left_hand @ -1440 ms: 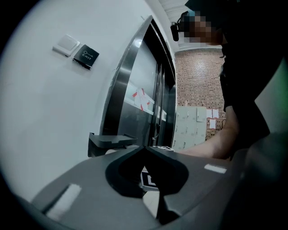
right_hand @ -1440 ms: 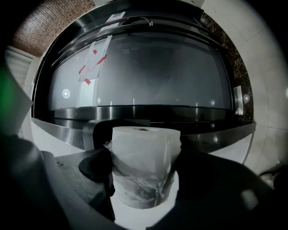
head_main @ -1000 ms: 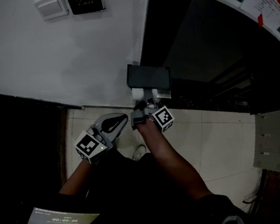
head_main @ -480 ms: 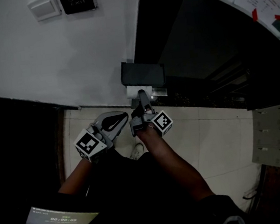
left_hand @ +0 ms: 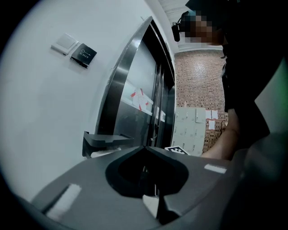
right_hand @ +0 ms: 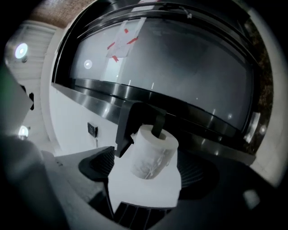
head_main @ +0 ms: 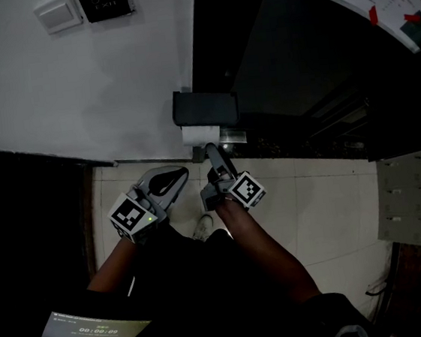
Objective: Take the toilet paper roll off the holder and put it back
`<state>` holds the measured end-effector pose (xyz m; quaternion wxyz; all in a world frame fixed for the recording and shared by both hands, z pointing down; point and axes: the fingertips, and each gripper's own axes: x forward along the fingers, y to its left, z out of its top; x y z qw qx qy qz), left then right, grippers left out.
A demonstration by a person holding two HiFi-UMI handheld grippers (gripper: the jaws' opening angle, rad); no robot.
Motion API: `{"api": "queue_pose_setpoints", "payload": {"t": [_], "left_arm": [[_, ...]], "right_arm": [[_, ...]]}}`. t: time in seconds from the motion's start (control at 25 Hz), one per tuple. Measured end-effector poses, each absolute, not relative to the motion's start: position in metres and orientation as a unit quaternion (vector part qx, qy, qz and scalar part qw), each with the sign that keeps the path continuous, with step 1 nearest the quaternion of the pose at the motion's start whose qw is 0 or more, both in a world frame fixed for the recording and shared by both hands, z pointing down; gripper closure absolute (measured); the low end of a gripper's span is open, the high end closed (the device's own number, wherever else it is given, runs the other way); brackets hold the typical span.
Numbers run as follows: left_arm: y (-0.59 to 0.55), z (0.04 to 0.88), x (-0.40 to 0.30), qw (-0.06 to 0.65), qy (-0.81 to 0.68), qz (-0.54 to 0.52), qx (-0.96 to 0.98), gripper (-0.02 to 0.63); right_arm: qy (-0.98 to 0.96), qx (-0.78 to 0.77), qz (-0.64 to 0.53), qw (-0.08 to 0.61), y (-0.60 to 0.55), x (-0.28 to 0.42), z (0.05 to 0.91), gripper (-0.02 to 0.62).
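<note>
Toilet paper roll [head_main: 200,133]: in the head view you see it as a small white block directly under the dark, box-shaped holder [head_main: 205,108] on the smooth white wall [head_main: 72,81]. The right gripper [head_main: 210,152] points at it from just below. The picture is too dim to show whether they touch. The left gripper [head_main: 181,175] sits beside the right one, apart from the roll, over pale floor tiles [head_main: 328,203].

In the left gripper view, the matte grey jaws meet at the tip with nothing between them. The holder appears only as a dark shelf, and the jaws cut off most of the roll beneath it.

In the right gripper view, you get detail the other views lack. The roll is an embossed white cylinder threaded on the holder's dark arm, with a loose flat sheet [right_hand: 144,186] trailing toward the camera. The ribbed pads [right_hand: 96,166] stand wide apart on either side of the roll and sheet, gripping nothing. A brushed steel door frame [right_hand: 135,96] runs behind.
</note>
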<state>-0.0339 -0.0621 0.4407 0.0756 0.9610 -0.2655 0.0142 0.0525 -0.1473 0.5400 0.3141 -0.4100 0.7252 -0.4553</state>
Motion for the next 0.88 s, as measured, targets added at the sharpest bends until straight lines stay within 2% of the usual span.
{"api": "queue_pose_setpoints", "payload": {"t": [0.12,0.32,0.44,0.56,0.6,0.72,0.76,0.88], "left_arm": [[-0.061,0.442,-0.031,0.070,-0.264,0.012,0.962,0.603],[-0.065,0.445,-0.026,0.073,-0.266,0.012,0.961,0.603],[-0.066,0.444,-0.025,0.077,-0.268,0.012,0.960,0.603],[-0.066,0.439,-0.026,0.077,-0.269,0.011,0.960,0.603],[-0.066,0.437,-0.027,0.077,-0.271,0.010,0.960,0.603],[-0.069,0.432,-0.027,0.075,-0.274,0.009,0.959,0.603],[-0.070,0.433,-0.028,0.071,-0.274,0.008,0.959,0.603],[-0.073,0.435,-0.029,0.062,-0.275,0.005,0.959,0.603]], "right_arm": [[0.771,-0.447,-0.383,0.243,-0.143,0.068,0.534,0.166],[0.871,-0.444,-0.186,0.096,-0.136,0.063,0.506,0.166],[0.901,-0.418,-0.100,0.053,-0.128,0.054,0.483,0.166],[0.921,-0.385,-0.051,0.042,-0.117,0.047,0.462,0.171],[0.927,-0.371,-0.038,0.041,-0.112,0.044,0.455,0.204],[0.941,-0.335,-0.013,0.052,-0.100,0.042,0.436,0.528],[0.943,-0.329,-0.010,0.057,-0.098,0.042,0.432,0.594],[0.944,-0.325,-0.007,0.055,-0.098,0.041,0.434,0.595]]}}
